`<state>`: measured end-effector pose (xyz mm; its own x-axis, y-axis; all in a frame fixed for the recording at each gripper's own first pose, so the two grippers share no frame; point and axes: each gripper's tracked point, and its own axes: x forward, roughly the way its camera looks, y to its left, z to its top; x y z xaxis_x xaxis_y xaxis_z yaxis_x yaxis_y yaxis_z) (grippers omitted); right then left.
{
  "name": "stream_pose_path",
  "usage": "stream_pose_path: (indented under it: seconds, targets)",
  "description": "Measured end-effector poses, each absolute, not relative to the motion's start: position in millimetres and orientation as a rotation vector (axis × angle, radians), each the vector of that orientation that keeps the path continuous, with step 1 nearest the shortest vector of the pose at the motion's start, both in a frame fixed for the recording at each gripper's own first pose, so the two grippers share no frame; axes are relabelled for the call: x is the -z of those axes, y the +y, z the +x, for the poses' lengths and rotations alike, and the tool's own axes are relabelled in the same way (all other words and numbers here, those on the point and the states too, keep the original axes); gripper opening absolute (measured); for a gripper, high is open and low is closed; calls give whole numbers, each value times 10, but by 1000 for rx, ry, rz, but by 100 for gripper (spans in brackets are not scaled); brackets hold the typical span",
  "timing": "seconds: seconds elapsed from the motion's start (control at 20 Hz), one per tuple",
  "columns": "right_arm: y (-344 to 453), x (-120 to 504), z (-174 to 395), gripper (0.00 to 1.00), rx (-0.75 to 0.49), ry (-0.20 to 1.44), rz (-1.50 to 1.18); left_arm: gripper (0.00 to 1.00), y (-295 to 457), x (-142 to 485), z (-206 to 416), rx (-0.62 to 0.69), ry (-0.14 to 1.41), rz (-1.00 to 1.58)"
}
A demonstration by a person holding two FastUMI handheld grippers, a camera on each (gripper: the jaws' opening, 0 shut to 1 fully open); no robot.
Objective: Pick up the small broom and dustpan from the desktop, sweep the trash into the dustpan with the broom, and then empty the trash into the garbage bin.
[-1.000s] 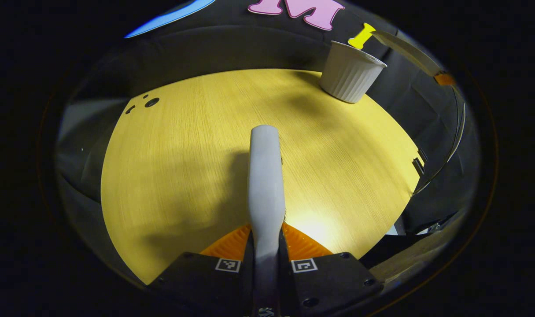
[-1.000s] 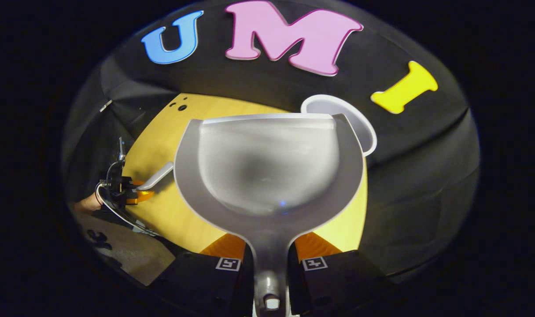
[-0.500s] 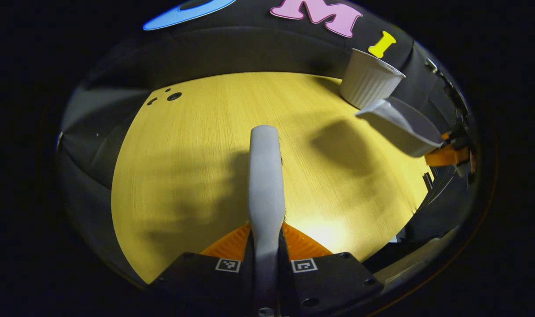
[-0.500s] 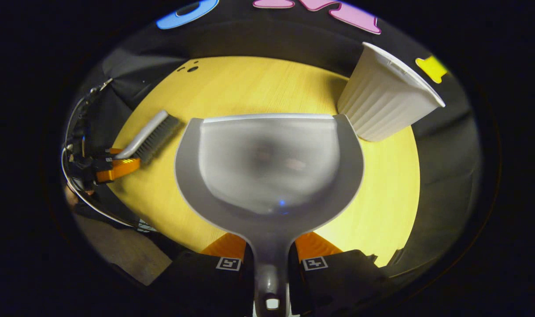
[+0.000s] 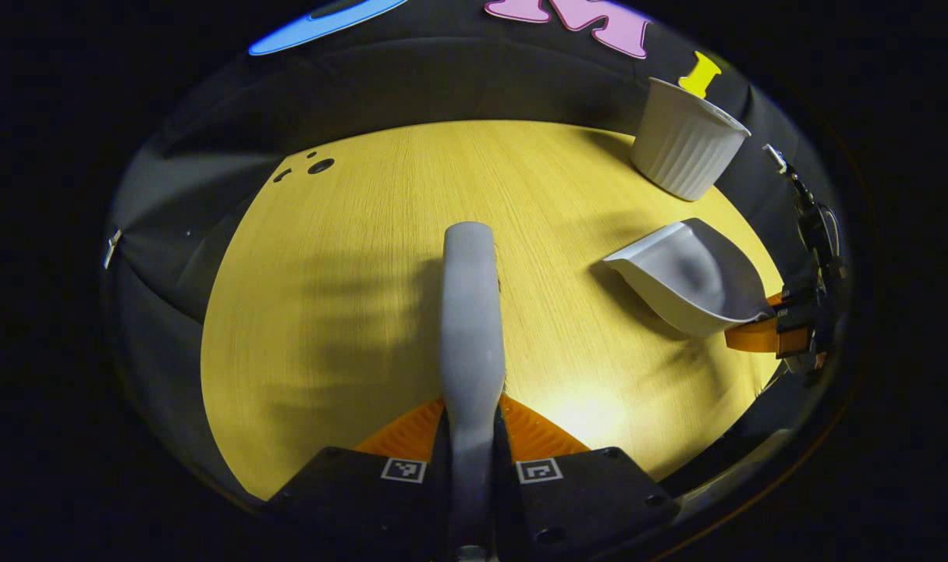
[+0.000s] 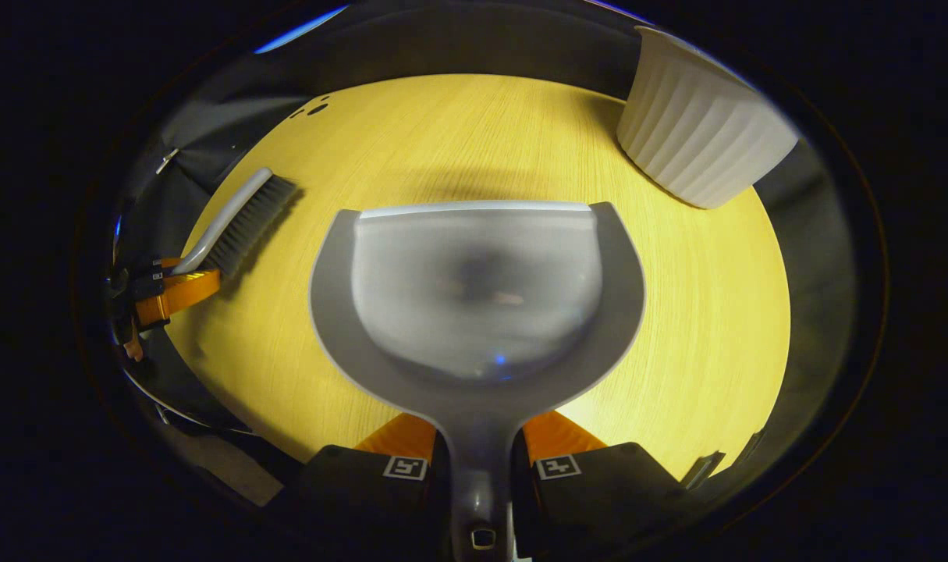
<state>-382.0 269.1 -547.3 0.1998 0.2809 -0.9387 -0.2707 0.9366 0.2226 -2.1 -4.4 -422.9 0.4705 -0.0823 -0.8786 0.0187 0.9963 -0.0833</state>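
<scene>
Dustpan [image 6: 474,297] handle clamped in right gripper [image 6: 477,460] over table [image 6: 700,312], broom [image 5: 470,312] gripped by left gripper [image 5: 471,460], white ribbed bin [image 6: 696,144] beside dustpan

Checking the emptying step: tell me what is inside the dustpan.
The dustpan, held by the right gripper, shows a bare grey scoop; no trash visible. A blurry patch mid-scoop stays unclear.

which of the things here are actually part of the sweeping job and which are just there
Part of the job:
- small broom, held by the left gripper
- dustpan, held by the right gripper
- white ribbed garbage bin, standing on the desktop

Just there:
- dark holes at the desktop's far corner
- black cloth wall
</scene>
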Motion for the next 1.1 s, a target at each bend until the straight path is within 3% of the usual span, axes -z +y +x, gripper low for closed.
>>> stream_pose_path:
  seconds: [0.25,0.5,0.55,0.6,0.65,0.7,0.75,0.8,0.85,0.9,0.95,1.0,1.05,1.1]
  targets:
    - [2674,5601,-3791,35,-400,1311,25,25,-94,4288,77,30,1113,-29]
    - [2654,5683,-3837,37,-412,1319,-19,30,-189,4308,103,26,1141,13]
    - [2675,5677,-3841,31,-415,1330,1,33,-206,4301,105,28,1142,14]
    - [2703,5661,-3838,44,-417,1339,30,35,-223,4283,100,30,1142,20]
    - [2720,5623,-3850,33,-420,1348,53,37,-245,4251,88,31,1140,27]
    - [2723,5602,-3844,41,-419,1350,72,39,-238,4222,83,30,1137,33]
    - [2707,5560,-3852,41,-419,1353,86,41,-226,4210,70,31,1133,37]
    - [2704,5509,-3889,31,-424,1357,102,47,-218,4182,64,30,1126,40]
    - [2685,5454,-3914,34,-422,1357,118,51,-217,4136,43,27,1119,37]
    - [2656,5379,-3928,49,-419,1353,131,51,-221,4083,20,23,1112,28]
    - [2632,5295,-3946,40,-418,1346,142,51,-219,4022,-10,16,1103,17]
    - [2585,5217,-3953,60,-415,1333,145,51,-217,3950,-29,12,1091,7]
    - [2535,5128,-3955,51,-410,1312,145,51,-208,3879,-47,6,1075,0]
    - [2461,5022,-3950,51,-401,1285,142,51,-197,3801,-50,1,1054,-6]
